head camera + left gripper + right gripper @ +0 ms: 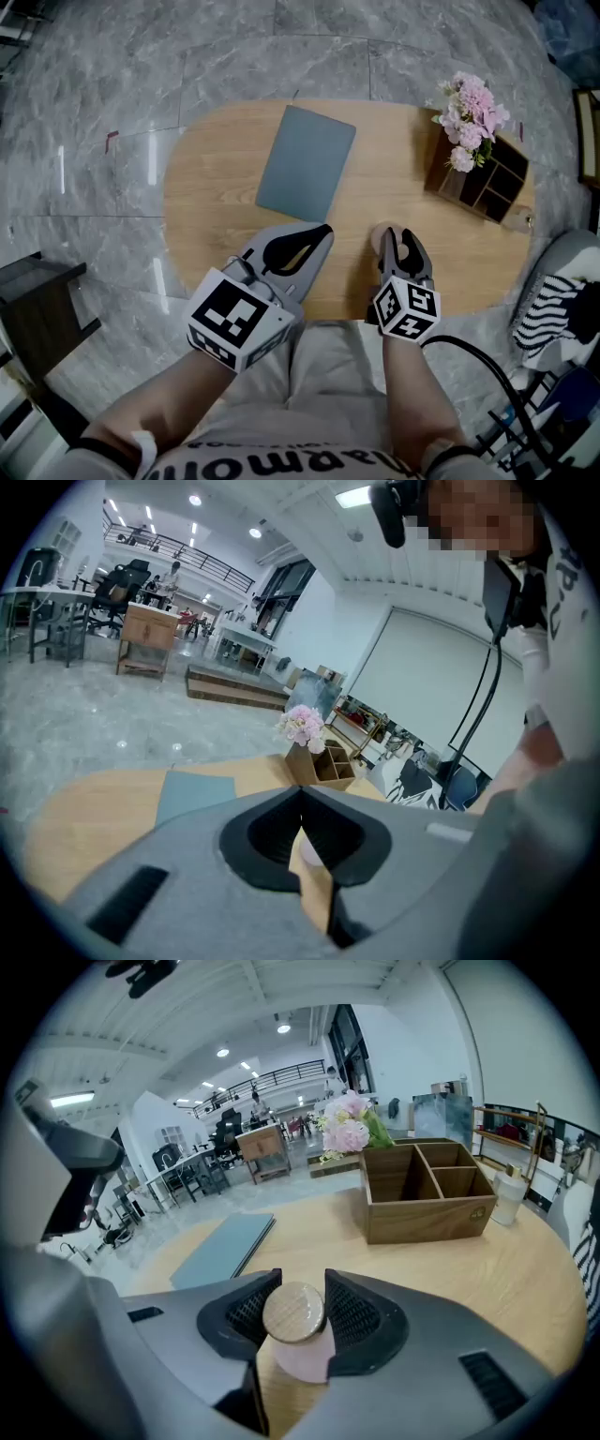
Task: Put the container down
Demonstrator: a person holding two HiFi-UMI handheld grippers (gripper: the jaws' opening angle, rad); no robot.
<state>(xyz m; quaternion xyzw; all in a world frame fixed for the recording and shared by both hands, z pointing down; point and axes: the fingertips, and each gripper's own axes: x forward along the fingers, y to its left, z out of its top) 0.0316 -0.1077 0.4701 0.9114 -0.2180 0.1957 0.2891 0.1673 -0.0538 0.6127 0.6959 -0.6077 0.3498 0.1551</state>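
Pinches wood-lidded pink container [294, 1314] in right gripper [299, 1288] near wooden table's [216, 187] front edge; holds left gripper [300, 795] pressed together

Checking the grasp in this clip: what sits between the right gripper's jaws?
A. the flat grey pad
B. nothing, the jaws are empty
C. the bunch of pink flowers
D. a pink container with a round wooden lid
D: the right gripper view shows the right gripper with its ribbed pads pressed against either side of the pink container, just under its round wooden lid.
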